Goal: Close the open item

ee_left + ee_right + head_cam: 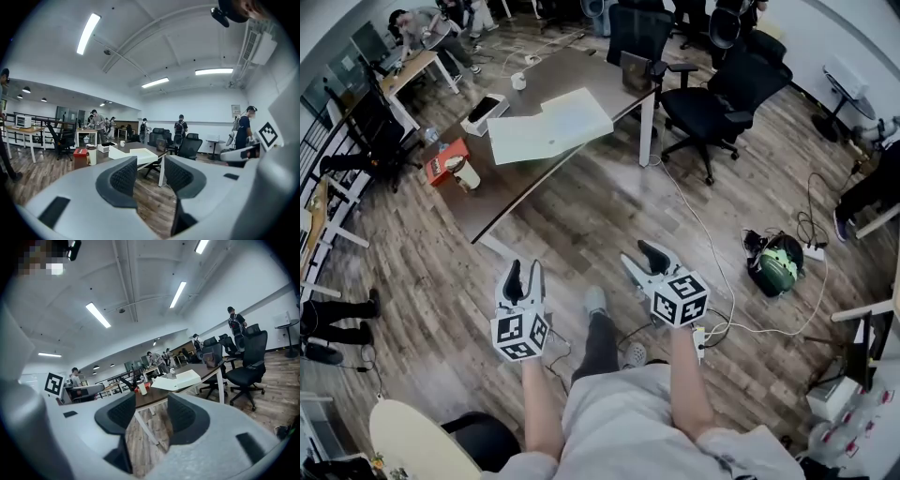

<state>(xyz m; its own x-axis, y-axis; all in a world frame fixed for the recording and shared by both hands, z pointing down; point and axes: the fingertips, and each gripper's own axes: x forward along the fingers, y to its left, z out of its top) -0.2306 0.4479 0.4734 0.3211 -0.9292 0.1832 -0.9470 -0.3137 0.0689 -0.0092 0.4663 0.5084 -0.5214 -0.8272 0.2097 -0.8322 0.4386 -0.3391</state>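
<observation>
An open white box (555, 125) lies on the brown table (572, 70), its lid folded out flat toward the table's near edge. The left gripper view shows the box (137, 154) far ahead, and the right gripper view shows the same box (182, 378). My left gripper (525, 275) and right gripper (644, 260) hover over the wooden floor, well short of the table. Both point toward it. The jaws of the left gripper (151, 176) and the right gripper (152, 416) stand apart with nothing between them.
A red carton (446, 161) and a paper cup (467, 174) sit at the table's left end. A white mug (518, 81) and a laptop (636, 71) stand farther back. Black office chairs (727, 94) are right of the table. A green bag (778, 264) and cables lie on the floor.
</observation>
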